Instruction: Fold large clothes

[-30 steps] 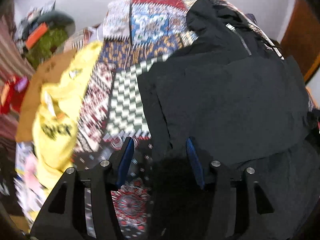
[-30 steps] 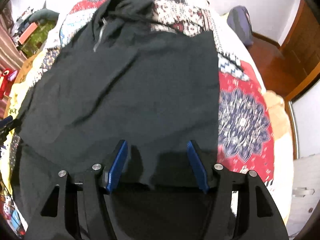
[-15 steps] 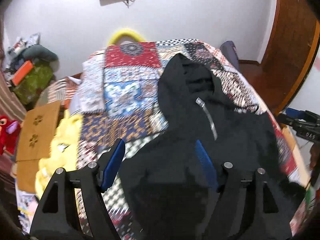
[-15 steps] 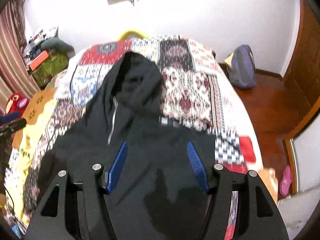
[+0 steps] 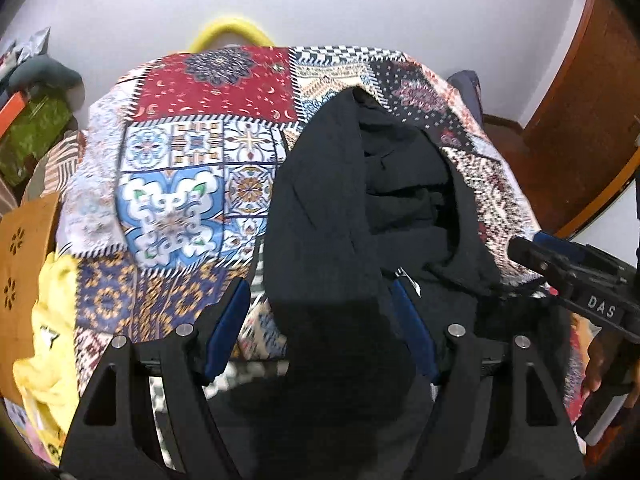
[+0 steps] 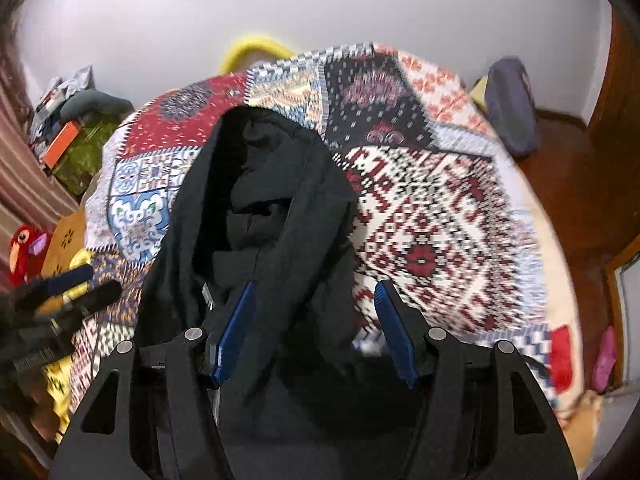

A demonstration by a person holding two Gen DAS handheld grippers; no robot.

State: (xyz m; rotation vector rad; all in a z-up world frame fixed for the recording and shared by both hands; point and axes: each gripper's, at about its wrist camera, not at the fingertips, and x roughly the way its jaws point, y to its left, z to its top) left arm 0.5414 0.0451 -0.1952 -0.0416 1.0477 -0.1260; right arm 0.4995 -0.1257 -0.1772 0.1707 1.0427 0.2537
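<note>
A black hooded zip jacket (image 5: 320,200) lies spread on a patchwork bedcover (image 5: 180,200), hood toward the far wall. My left gripper (image 5: 317,286) hovers open over the left side of the collar, just below the hood; cloth lies under the wide gap, its pads clear of it. A silver zip pull (image 5: 408,280) shows beside its right finger. My right gripper (image 6: 315,285) is open over the hood's (image 6: 280,184) right side, nothing pinched. Each gripper shows at the edge of the other's view: the right gripper (image 5: 560,264) and the left gripper (image 6: 80,284).
A yellow garment (image 5: 48,320) and a wooden board (image 5: 24,240) lie at the bed's left edge. A yellow hoop (image 5: 232,30) stands behind the bed. A red plush toy (image 6: 24,248) and clutter sit left; a purple bag (image 6: 512,104) and wooden door are right.
Both grippers have travelled up the jacket from its lower body to the collar and hood. The left jaws stand wider than a second ago. The jacket stayed flat.
</note>
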